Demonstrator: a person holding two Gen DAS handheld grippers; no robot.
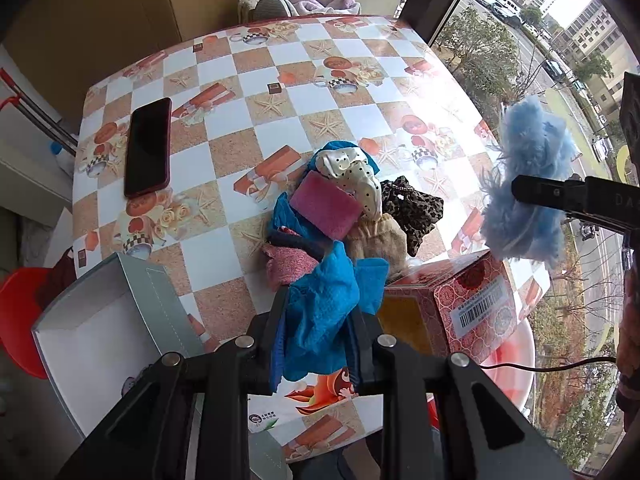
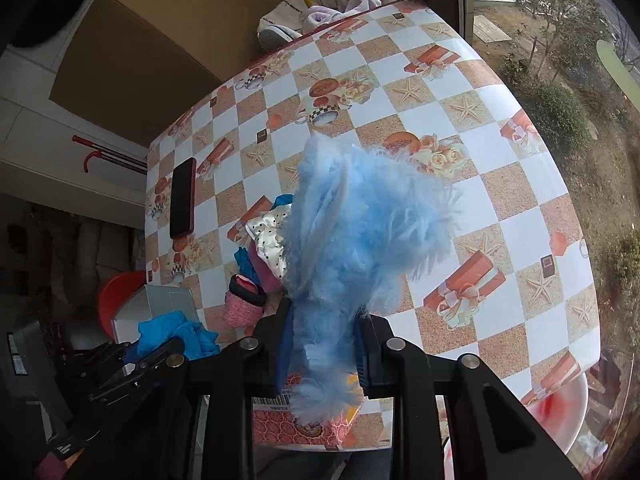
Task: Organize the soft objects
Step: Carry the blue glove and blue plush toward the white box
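A white open box [image 1: 100, 320] is seen left of the left gripper [image 1: 316, 344], at the table's near edge, and a dark phone [image 1: 148, 148] lies flat on the checked table [image 1: 248, 120] well ahead and to the left of the jaws. The left gripper's jaws are clamped on a bright blue cloth [image 1: 328, 320], which is bunched between the pads and spills out ahead of them, lifted off the table. Just ahead of those jaws a heap of soft things is piled: a pink sponge-like pad [image 1: 326, 210], a cream polka-dot satin scrunchie [image 1: 352, 176], a beige fabric piece [image 1: 376, 240], a leopard-print scrunchie [image 1: 416, 208] and a pink knitted piece [image 1: 280, 268]. To the right of the jaws, touching the heap's near side, a red patterned box [image 1: 472, 300] with a barcode label is set on the table.

Further right, the right gripper [image 2: 324, 344] is clamped on a fluffy light-blue scrunchie [image 2: 360, 232], whose fur bulges out ahead of the jaws and hangs below them, held clear above the table. In the right wrist view the red patterned box lies directly beneath these jaws, and the heap is partly hidden to their left behind the fur. Bare checked table is seen to the right of the jaws, and a window with trees beyond it.
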